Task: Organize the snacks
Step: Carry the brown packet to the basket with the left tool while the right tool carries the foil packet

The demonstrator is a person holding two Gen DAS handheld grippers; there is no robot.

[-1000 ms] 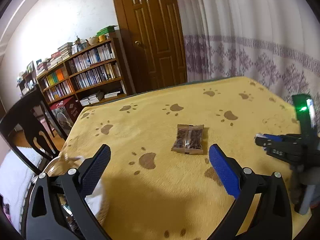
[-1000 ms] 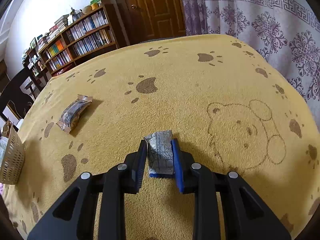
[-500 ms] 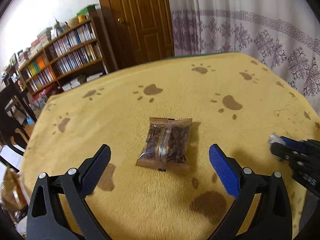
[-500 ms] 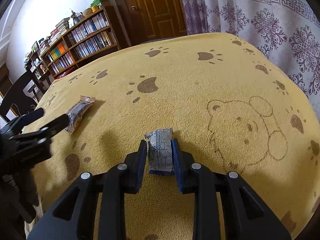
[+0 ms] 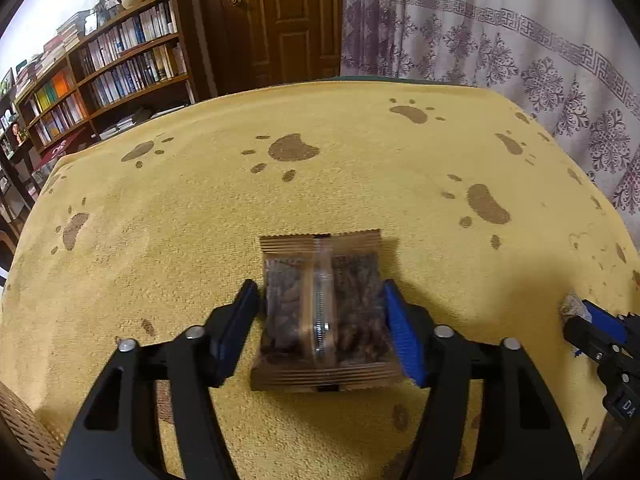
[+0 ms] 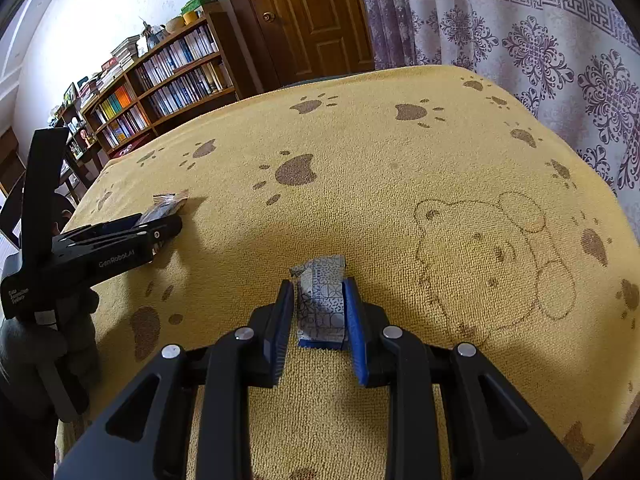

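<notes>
Two snack packets pinched on the yellow paw-print towel-covered bench (image 5: 360, 184), both at risk of slipping.

The left hand-held gripper (image 5: 322, 322) has its blue pads pressed against the two long sides of the brown clear-windowed crimped snack packet (image 5: 322, 308), which lies flat between its fingers, long axis running straight ahead along them, one crimped end pointing away and the other toward the camera. Squeezed across its soft width, the packet could buckle at the centre seam or squirt forward. The right hand-held gripper (image 6: 320, 312) is pinching the smaller grey-blue patterned foil packet (image 6: 322, 300), also lengthwise between the fingers, its crumpled far end poking past the tips; held only by thin wrapper, it could slide out when lifted.
</notes>
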